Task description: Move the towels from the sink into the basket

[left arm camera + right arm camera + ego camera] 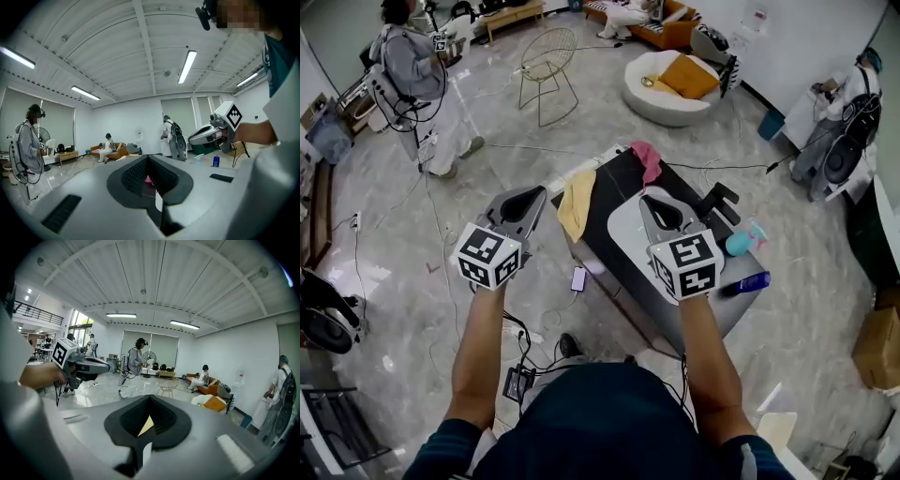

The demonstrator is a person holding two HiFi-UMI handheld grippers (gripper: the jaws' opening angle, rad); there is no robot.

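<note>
Head view shows both forearms stretched forward, side by side, each gripper pointing nearly level. The left gripper hangs over the floor, just off the left edge of the black counter. The right gripper hangs over the white sink. Both sets of jaws are pressed together with nothing clamped.

A yellow towel drapes over the counter's left edge, between the two grippers. A pink towel lies at the counter's far end, beyond the sink. A blue bottle lies near the counter's right edge. The floor left of the counter is open apart from loose cables and a phone.
</note>
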